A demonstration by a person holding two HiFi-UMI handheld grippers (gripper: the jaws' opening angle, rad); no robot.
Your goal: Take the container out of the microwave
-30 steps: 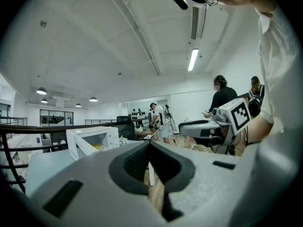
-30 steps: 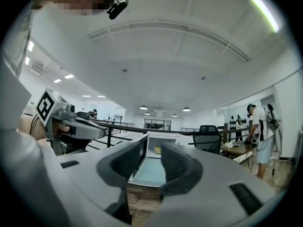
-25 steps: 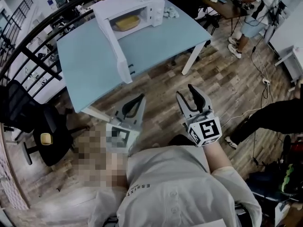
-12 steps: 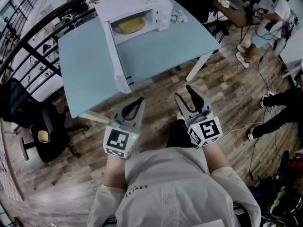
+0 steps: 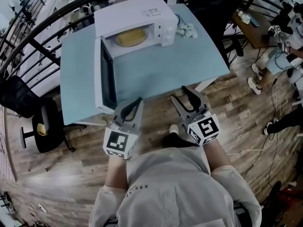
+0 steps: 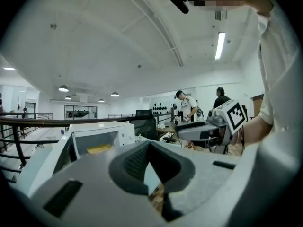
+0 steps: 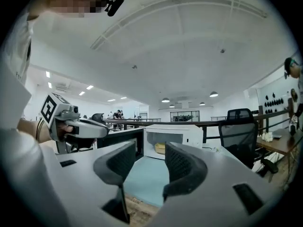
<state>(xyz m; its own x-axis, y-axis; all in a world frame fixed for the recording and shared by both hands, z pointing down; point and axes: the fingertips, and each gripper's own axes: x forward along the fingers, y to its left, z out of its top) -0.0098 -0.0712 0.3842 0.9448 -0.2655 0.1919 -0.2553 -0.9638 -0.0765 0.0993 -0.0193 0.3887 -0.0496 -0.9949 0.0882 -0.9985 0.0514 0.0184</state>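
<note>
both grippers hover at the near edge of the pale teal table, well short of the white box-shaped microwave. your left gripper has its jaws pressed together on nothing. your right gripper stands wide, empty too. watch the open microwave door jutting toward you, left of centre: a straight reach with the left could clip it. the shallow yellow container sits inside the cavity, top centre of the head view. it looks low-sided and smooth, so a one-edge pinch could tip it.
</note>
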